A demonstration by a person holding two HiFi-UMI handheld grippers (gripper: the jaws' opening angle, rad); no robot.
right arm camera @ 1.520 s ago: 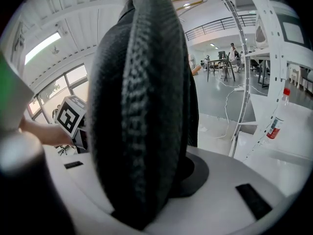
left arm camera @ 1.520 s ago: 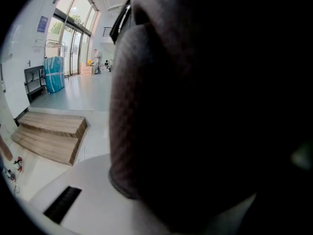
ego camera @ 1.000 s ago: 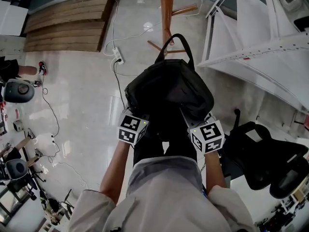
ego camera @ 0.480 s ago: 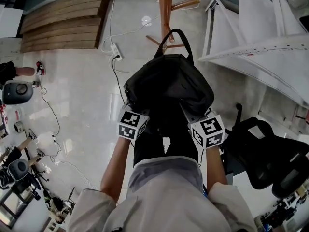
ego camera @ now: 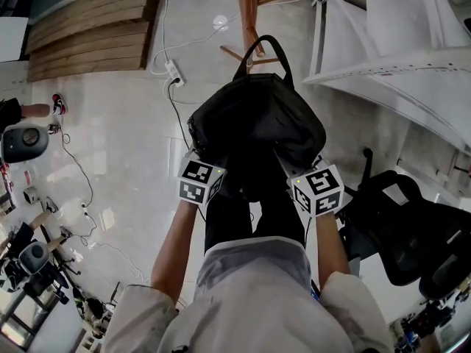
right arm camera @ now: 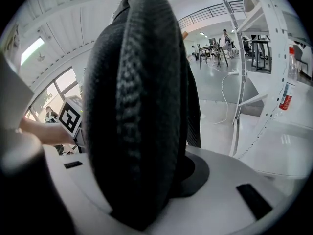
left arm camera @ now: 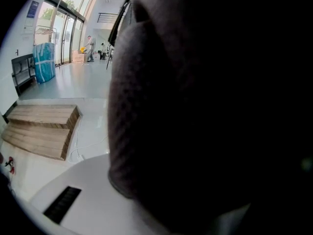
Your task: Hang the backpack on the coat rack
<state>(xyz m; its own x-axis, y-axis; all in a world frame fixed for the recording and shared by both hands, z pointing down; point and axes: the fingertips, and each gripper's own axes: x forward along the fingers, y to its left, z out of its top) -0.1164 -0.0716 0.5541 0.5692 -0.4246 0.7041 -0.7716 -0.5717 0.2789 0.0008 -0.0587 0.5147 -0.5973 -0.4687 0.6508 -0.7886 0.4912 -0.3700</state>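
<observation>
1. Black fabric fills the middle of the head view. The backpack (ego camera: 257, 127) is held in the air in front of the person, above the floor (ego camera: 125, 138), and rests on nothing.
2. The left tongs (ego camera: 209, 173) are closed to a narrow gap on the bag's left lower side. The right tongs (ego camera: 304, 176) grip its right lower side in the same way.
3. By the look of it, the bag has been lifted and brought to the wooden coat rack (ego camera: 248, 6), whose pole stands just beyond it. The top handle loop (ego camera: 265, 50) is on no peg. What remains is to raise the bag, slip the loop over a peg and let go.
4. Only the head view shows the rack, the loop and the power strip (ego camera: 173, 70), but the bag hides the tips of the tongs there. The right gripper view shows a thick padded edge pinched between white jaws. In the left gripper view dark cloth covers nearly everything. Neither gripper view clearly shows the rack.
</observation>
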